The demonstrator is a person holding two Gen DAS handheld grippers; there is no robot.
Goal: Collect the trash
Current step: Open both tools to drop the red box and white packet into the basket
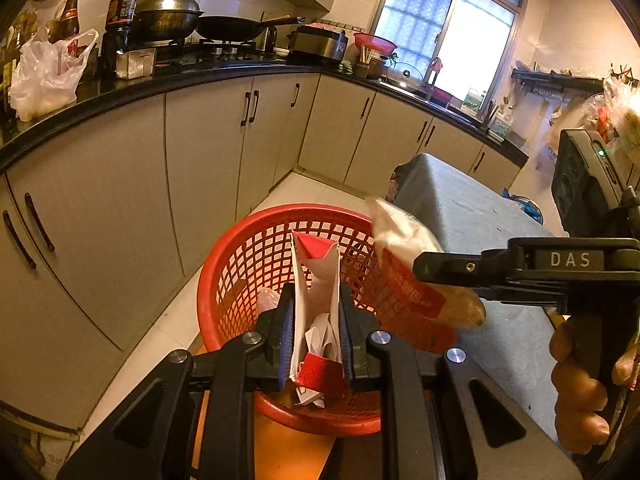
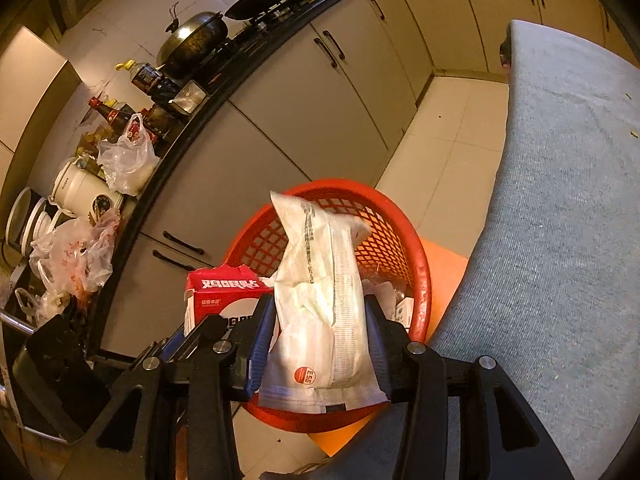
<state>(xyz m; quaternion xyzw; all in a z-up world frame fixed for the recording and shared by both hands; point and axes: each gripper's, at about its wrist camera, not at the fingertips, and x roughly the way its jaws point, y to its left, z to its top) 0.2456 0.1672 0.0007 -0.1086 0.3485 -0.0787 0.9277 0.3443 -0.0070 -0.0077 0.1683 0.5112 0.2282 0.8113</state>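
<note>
Trash, left wrist view: a torn red-and-white paper carton (image 1: 316, 304), open at its top with crumpled paper inside, is pinched between the two fingers of the left gripper (image 1: 316, 300).
Carton position: held directly above the red mesh basket (image 1: 240, 264), which stands on the pale tiled floor (image 1: 176, 320).
Second piece of trash: a white plastic wrapper with a red printed band (image 1: 404, 264) hangs from the right gripper (image 1: 420, 268), which reaches in from the right over the basket's right rim; its jaws are pressed onto the wrapper.
Right hand: fingers (image 1: 580, 384) wrap the gripper's handle at the lower right edge.
Table: a grey cloth-covered table (image 1: 480, 220) sits just right of the basket.
Background: a black counter (image 1: 120, 92) carries a wok, a frying pan, bottles and a white plastic bag.

Trash, right wrist view: the white plastic wrapper (image 2: 324, 300), printed with small text and a red round mark, is clamped upright between the right gripper's (image 2: 320, 320) fingers.
Wrapper position: above the red mesh basket (image 2: 416, 264).
Carton: the red-and-white carton (image 2: 220, 296) shows at the left, held by the left gripper (image 2: 208, 332), beside the wrapper.
Table: the grey cloth surface (image 2: 560, 200) fills the right side, next to the basket.
Basket contents: a few pale scraps lie inside, too hidden to name.
</note>
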